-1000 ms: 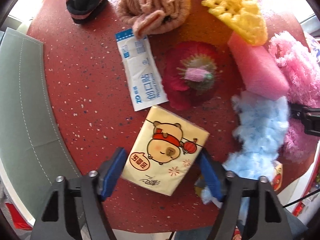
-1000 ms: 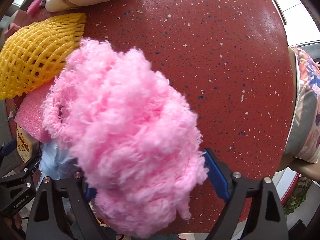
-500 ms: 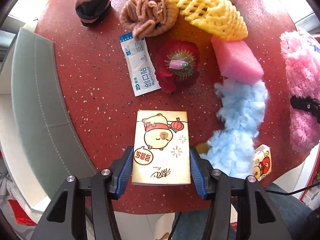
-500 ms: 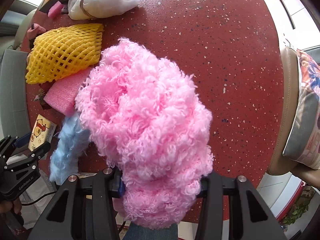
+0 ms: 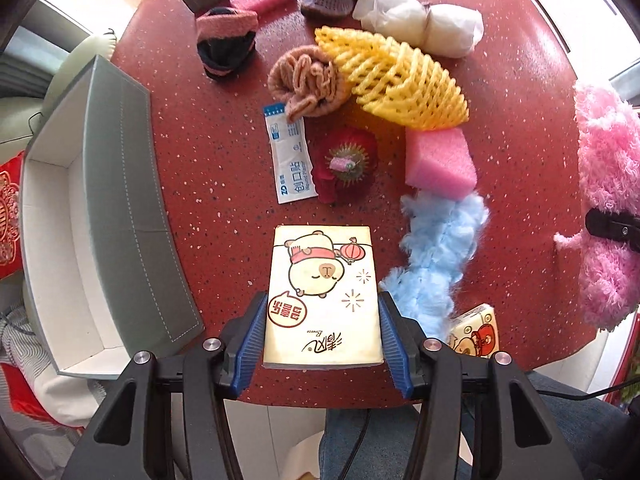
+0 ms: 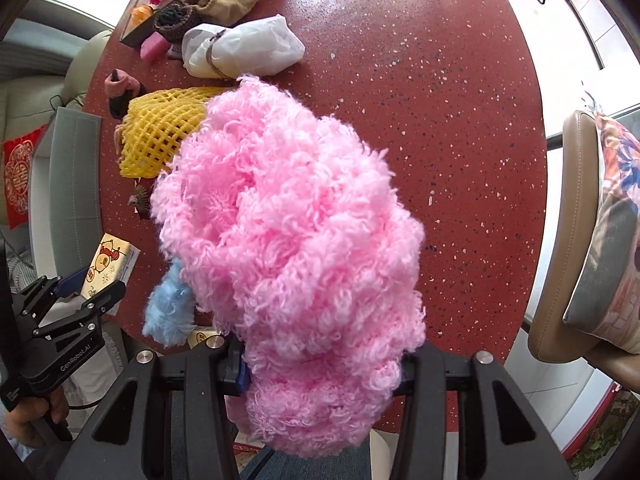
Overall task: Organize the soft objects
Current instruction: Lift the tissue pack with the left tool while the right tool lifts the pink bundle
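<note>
Our left gripper [image 5: 322, 332] has its blue fingers [image 5: 252, 338] pressed against both long sides of a tissue pack [image 5: 323, 294], clamped on it near the counter's [image 5: 224, 184] front edge. The pack shows a cartoon bear with a red scarf and lantern, a red speech bubble with characters we cannot read, and a cursive word too small to make out.

Our right gripper [image 6: 320, 364] is closed on a pink fluffy bundle [image 6: 288, 240], which swallows most of both fingers and hangs above the red speckled counter [image 6: 460, 100].

Beyond the pack lies a white and blue sachet [image 5: 290, 160] marked "ZD", beside a red flower [image 5: 346, 160]. To the right sit a pink sponge [image 5: 440, 160] and blue fluff [image 5: 436, 264], touching each other, with a second small tissue pack [image 5: 476, 336] at the edge. Farther back are a yellow foam net [image 5: 396, 80], a tan knit piece [image 5: 308, 80], a white bag [image 5: 424, 26] and a pink and black sock [image 5: 226, 42]. A grey box [image 5: 120, 208] stands open at the left. The left gripper's body reads "GenRobot.AI" in the right view.
</note>
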`<state>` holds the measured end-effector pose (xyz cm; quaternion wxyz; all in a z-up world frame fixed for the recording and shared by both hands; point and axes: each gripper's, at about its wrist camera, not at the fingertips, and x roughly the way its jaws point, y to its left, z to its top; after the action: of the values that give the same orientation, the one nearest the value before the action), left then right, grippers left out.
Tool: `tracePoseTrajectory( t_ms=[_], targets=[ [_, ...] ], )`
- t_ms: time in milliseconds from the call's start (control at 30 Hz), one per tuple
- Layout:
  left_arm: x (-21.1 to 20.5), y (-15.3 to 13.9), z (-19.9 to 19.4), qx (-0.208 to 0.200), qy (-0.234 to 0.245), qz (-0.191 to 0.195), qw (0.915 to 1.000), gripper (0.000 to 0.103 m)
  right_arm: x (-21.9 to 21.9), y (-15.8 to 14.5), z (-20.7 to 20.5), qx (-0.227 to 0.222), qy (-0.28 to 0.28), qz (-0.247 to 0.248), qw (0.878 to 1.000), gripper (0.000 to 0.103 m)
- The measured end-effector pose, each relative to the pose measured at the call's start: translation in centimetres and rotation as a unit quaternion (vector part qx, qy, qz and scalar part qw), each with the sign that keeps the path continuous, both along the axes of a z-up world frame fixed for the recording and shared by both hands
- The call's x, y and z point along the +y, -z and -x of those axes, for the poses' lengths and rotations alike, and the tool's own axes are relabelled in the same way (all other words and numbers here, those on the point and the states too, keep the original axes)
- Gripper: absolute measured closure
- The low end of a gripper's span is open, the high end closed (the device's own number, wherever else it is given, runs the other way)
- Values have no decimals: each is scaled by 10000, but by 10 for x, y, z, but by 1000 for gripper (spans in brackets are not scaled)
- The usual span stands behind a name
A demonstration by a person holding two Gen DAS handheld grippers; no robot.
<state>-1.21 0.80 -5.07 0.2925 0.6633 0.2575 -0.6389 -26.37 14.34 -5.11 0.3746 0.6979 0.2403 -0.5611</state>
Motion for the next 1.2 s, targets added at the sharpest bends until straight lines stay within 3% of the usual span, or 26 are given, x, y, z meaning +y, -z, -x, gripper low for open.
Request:
tracePoseTrajectory(
  t_ms=[367,800,867,1200],
  targets=[
    [-6,-49,2,255,-359,298,9986,48,-12,-23,23,178,-242,327,9990,54],
    [-12,-49,-8,334,-530,439,9971,48,-19,-31,19,315,-494,483,9971,54],
    [-12,-49,-8,333,-520,432,9972,48,-15,-42,21,326,-502,498,9970,54],
    [-11,-49,1,301,-378,430,9979,48,-12,-41,25,311,-403,476,9976,54]
  ],
)
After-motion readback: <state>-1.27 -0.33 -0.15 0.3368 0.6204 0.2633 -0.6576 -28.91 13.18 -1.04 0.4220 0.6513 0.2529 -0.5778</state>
